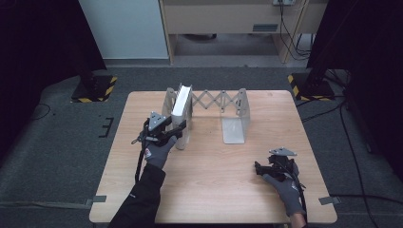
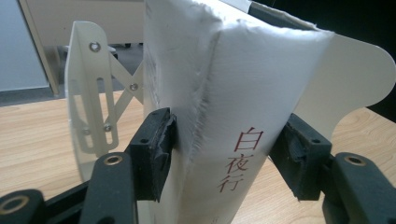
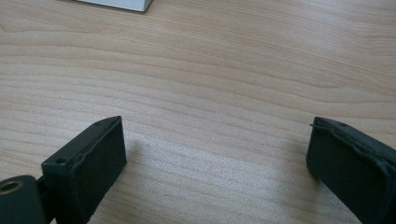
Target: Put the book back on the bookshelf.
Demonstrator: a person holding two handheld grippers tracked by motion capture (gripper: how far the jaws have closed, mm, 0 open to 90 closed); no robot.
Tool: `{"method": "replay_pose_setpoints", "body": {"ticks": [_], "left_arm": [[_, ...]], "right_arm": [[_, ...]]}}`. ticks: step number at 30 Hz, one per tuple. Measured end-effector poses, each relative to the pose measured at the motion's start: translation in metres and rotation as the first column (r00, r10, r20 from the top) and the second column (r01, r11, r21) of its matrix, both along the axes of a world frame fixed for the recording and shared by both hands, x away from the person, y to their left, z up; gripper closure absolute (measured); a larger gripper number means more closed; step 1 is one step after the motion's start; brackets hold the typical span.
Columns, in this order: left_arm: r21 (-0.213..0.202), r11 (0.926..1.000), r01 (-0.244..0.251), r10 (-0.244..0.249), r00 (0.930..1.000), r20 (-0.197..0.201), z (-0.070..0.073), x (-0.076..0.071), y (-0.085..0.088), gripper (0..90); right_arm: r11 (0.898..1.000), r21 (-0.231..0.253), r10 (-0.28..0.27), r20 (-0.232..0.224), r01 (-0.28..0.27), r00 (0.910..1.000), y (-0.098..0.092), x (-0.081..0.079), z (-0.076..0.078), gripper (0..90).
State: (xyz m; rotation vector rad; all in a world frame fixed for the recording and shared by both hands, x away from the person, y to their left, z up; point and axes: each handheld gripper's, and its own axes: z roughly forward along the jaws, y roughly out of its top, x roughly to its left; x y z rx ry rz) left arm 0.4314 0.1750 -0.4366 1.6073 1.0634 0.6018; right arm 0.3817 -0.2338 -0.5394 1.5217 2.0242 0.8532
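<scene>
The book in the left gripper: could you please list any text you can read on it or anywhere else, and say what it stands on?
"白夜行": red characters running down the spine of the white book.
Fainter print lower on the spine: cut off, unreadable.
Bookend, table: no text.

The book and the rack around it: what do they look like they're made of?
Book: paper, with a matte white cover; its edges look frayed and fuzzy, and red characters are printed on the spine. Rack: probably painted sheet metal, cream and smooth with a slight sheen; thin flat plates joined by visible rivets to scissor links. It could be plastic, though the rivets suggest metal.
</scene>
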Motion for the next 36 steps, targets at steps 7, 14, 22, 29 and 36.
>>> {"method": "replay_pose_setpoints", "body": {"ticks": [7, 14, 22, 29, 36], "left_arm": [[0.009, 0.9999, -0.011, 0.011, 0.9999, 0.006, 0.0, 0.003, -0.009, 38.4], [0.014, 0.9998, -0.016, 0.016, 0.9999, -0.003, 0.001, 0.013, -0.014, 37.5], [0.016, 0.9993, -0.033, 0.033, 0.9994, -0.014, 0.001, 0.025, -0.02, 36.2], [0.019, 0.9995, -0.025, 0.025, 0.9996, -0.014, 0.001, 0.029, -0.021, 34.5], [0.023, 0.9996, -0.018, 0.018, 0.9998, 0.007, 0.005, 0.016, -0.013, 35.0]], "right_arm": [[1.0, 0.0, 0.001, 0.0, -0.001, 1.0, 0.0, 0.0, 0.0, 5.1], [1.0, 0.001, 0.001, -0.001, -0.001, 1.0, 0.0, 0.0, 0.0, 5.1], [1.0, 0.002, 0.0, -0.001, 0.0, 1.0, 0.0, 0.0, 0.0, 5.2], [1.0, 0.003, -0.001, -0.001, 0.001, 1.0, 0.001, 0.0, 0.0, 5.2], [1.0, 0.004, -0.001, -0.002, 0.001, 1.0, 0.001, 0.0, 0.0, 5.2]]}}
